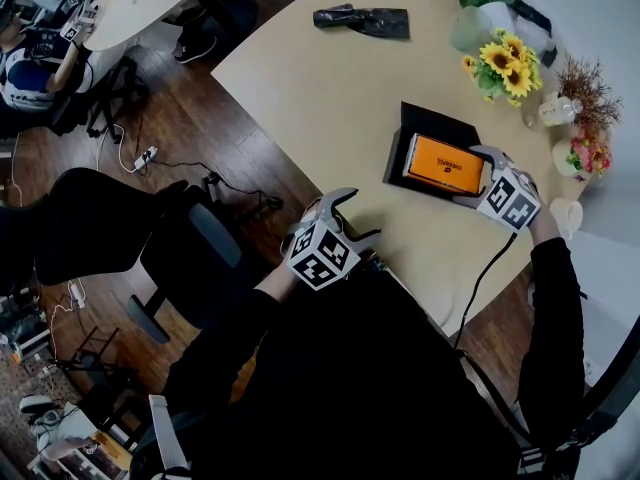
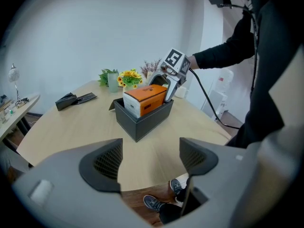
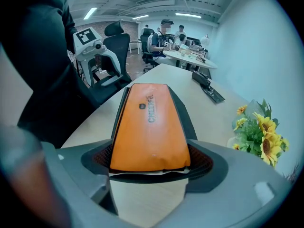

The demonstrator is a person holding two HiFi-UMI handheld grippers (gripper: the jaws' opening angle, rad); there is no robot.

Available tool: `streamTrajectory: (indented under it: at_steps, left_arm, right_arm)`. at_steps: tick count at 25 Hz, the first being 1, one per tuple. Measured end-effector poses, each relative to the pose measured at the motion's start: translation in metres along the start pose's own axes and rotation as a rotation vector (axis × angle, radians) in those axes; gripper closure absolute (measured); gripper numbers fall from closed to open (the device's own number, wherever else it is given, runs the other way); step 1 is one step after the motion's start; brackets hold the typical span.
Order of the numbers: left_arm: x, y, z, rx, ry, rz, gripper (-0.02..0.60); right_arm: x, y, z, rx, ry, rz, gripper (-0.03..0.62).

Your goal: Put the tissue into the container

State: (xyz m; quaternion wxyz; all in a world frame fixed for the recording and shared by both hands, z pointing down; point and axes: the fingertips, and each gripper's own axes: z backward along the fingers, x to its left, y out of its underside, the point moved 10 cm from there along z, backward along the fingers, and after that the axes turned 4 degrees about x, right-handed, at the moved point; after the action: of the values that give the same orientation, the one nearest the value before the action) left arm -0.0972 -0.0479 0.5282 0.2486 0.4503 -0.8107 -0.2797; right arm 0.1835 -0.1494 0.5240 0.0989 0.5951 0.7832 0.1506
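Note:
An orange tissue pack [image 1: 445, 163] sits partly inside a black open-topped container [image 1: 405, 138] on the pale wooden table, and its top stands above the rim. My right gripper [image 1: 478, 176] is shut on the pack's near end. In the right gripper view both pads press the sides of the pack [image 3: 149, 122], with the container's walls [image 3: 183, 108] around it. My left gripper [image 1: 358, 216] hangs open over the table's near edge, with nothing between its fingers. In the left gripper view, the pack [image 2: 149, 96] rests in the container [image 2: 142, 122], with the right gripper [image 2: 168, 87] behind it.
A vase of sunflowers [image 1: 505, 63] and small pots of dried flowers [image 1: 585, 118] stand along the table's far right edge. A white cup [image 1: 565, 213] is near my right wrist. A flat black object [image 1: 365, 20] lies at the far end. An office chair [image 1: 190, 248] stands left of the table.

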Motion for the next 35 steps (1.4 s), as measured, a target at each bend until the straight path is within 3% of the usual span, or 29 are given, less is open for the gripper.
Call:
streamTrajectory:
  at_steps: [17, 29, 35]
  left_arm:
    - [-0.001, 0.003, 0.002, -0.002, -0.005, 0.002, 0.219]
    - [-0.005, -0.002, 0.001, -0.015, 0.020, -0.029, 0.219]
    - [-0.011, -0.013, 0.003, -0.037, 0.033, -0.073, 0.224]
  right_arm:
    - [-0.002, -0.005, -0.001, -0.023, 0.010, -0.010, 0.138]
    - [-0.002, -0.007, 0.033, -0.082, 0.090, -0.035, 0.138]
    - [0.015, -0.002, 0.053, -0.137, 0.148, -0.070, 0.204]
